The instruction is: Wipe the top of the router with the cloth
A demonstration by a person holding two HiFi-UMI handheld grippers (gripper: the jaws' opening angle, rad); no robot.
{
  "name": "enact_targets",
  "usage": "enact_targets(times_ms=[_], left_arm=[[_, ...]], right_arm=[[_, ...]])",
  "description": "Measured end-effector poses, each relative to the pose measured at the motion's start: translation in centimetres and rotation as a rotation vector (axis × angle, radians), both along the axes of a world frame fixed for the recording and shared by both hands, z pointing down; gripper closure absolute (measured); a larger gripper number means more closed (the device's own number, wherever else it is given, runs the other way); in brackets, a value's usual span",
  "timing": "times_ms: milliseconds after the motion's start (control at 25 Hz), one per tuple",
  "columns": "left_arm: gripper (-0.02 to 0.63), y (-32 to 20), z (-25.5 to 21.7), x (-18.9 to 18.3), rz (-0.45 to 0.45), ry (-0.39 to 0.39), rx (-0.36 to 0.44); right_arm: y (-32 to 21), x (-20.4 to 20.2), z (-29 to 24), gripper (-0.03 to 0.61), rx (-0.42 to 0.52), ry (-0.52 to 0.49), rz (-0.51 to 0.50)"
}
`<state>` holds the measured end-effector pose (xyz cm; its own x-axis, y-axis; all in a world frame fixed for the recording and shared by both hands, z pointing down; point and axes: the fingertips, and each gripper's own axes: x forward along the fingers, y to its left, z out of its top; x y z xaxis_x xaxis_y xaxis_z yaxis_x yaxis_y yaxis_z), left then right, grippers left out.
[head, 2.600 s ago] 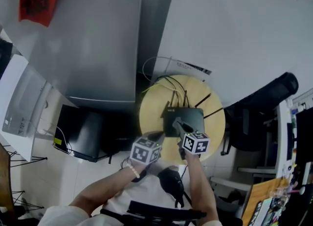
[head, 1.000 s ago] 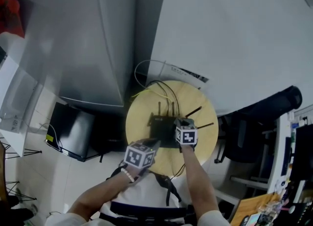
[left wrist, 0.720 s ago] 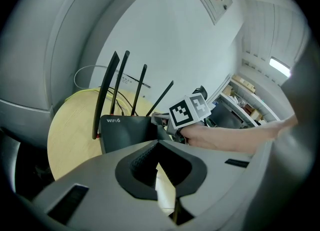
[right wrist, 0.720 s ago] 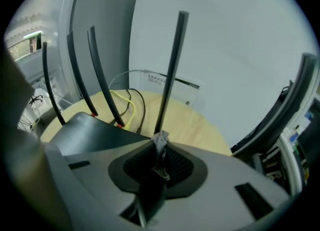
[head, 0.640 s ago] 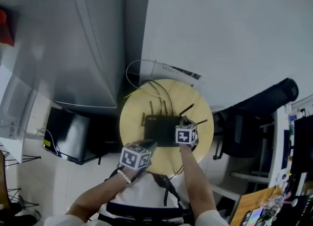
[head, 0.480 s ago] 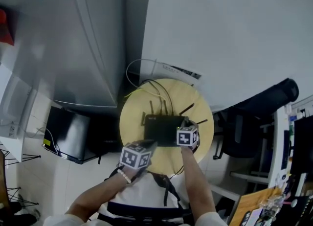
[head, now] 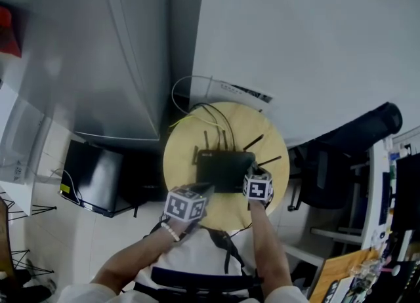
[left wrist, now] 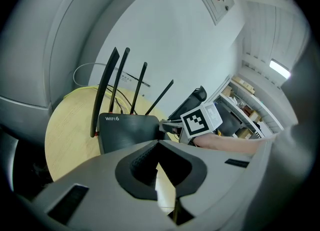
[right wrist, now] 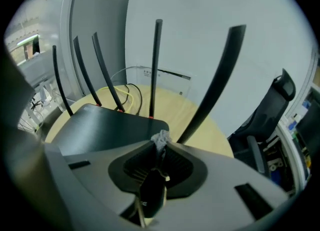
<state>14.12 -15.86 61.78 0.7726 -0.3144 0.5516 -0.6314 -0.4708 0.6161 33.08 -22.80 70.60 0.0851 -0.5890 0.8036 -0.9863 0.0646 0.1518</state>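
Cloth (right wrist: pixel 161 138) pinched in right gripper (right wrist: pixel 159 147) jaws, tuft poking past the tips, at near right corner of router (right wrist: pixel 107 125). Left gripper (left wrist: pixel 159 145) jaws together, empty, just before router's front edge. Router on round table (head: pixel 184 157).

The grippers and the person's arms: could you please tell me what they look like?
The left gripper and the right gripper are grey with black ribbed fingers; each carries a white cube with black square markers. The person wears white sleeves and a beaded bracelet.
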Motion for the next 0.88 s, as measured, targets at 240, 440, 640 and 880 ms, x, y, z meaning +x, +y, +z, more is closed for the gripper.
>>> enact_targets(times_ms=[240,440,640,880], left_arm=[[0.615,0.0,0.2,-0.5,-0.008,-0.005,-0.006],[0.615,0.1,0.5,-1.3,-0.017,-0.021,-0.011],[0.615,0.5,0.9,-2.1,-0.023,-0.029,-0.013],[0.615,0.9,1.7,-3.5,-0.058,-0.047,-0.052]], right_arm=[[0.1,-2.9,0.2,0.514,-0.019,-0.127,-0.034],[0.2,-6.3,0.2,0.514,-0.035,-0.201,-0.103],[0.2,-10.1,0.4,0.514,-0.058,-0.237,-0.201],[0.5,-15.3,0.4,0.515,-0.089,-0.284,-0.327]])
